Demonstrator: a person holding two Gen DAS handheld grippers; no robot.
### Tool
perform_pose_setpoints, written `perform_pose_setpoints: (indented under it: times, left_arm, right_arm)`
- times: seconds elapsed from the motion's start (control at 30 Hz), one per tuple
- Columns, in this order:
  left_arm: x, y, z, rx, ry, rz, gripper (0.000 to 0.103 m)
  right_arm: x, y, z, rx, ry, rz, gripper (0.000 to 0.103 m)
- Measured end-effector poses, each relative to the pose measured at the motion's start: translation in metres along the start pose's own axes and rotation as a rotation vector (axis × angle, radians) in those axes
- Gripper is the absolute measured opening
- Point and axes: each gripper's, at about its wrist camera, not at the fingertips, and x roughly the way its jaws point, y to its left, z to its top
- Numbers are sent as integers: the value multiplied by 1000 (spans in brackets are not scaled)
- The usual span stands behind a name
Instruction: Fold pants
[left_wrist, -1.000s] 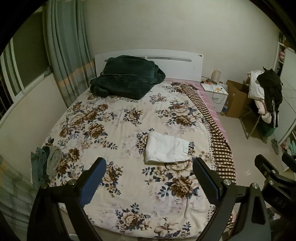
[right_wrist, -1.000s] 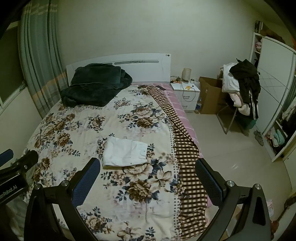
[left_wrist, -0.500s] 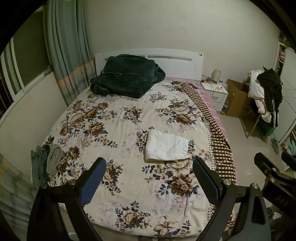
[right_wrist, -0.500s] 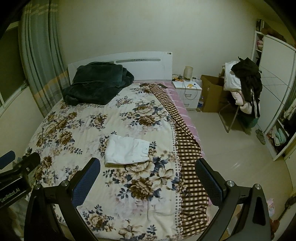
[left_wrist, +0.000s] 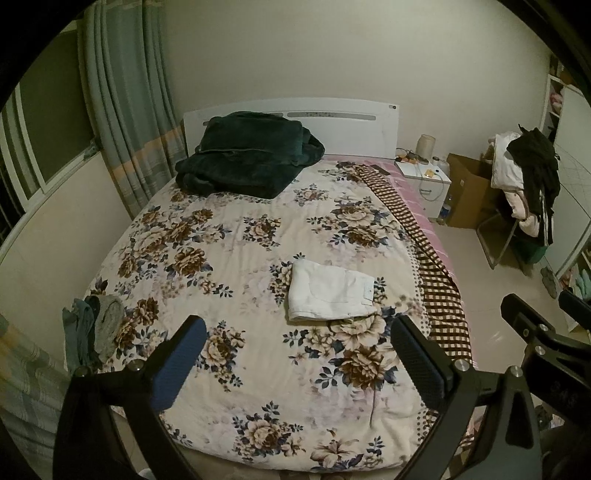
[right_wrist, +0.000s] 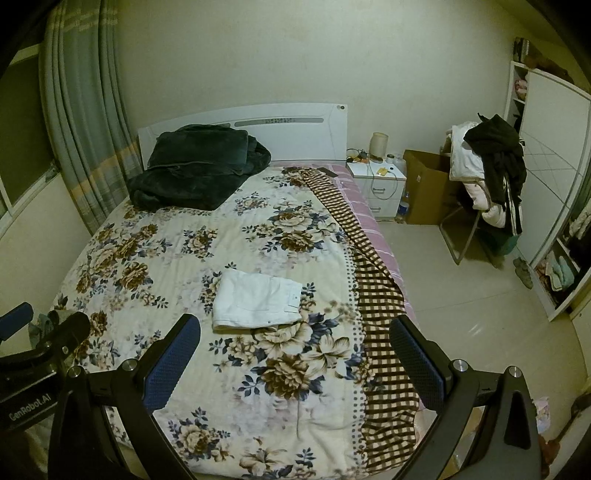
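The white cotton pants (left_wrist: 330, 294) are lying folded flat on the floral quilted bed (left_wrist: 236, 376). Both the left tool (left_wrist: 295, 354) and right tool (right_wrist: 295, 352) are hanging wide, empty, well short of the pants. Any further tug is risking springing the fold loose, since nothing is pinning the layers.

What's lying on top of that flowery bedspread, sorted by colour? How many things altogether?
White: 1, the folded pants
Dark green: 1, the plush blanket at the headboard
Grey-blue: 1, a crumpled clothes heap at the left edge; its number of pieces is unclear
Total: 3
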Motion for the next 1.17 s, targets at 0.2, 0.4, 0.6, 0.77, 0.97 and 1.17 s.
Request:
perform_pose_setpoints:
  times: [0.2,0.4,0.6,0.77,0.97,1.17]
  left_arm:
    - [-2,-1,1,0,-4,-13,102]
    - [-6,1,1,-12,-14,2,102]
    - [-8,3,2,-23,-17,8,102]
    - [-7,4,-1,-24,-11,15,102]
    - [-7,5,-2,-25,-9,17,102]
    - [-10,9,-7,-25,-24,28,102]
  right_arm:
    - [0,0,1,0,-1,0,103]
    - [0,0,0,-2,1,2,103]
    - [-6,0,1,-2,10,6,103]
    - [-8,3,-3,-1,11,10,103]
    - [-6,7,-4,-5,18,15,103]
    - [-5,9,-7,-6,19,15,103]
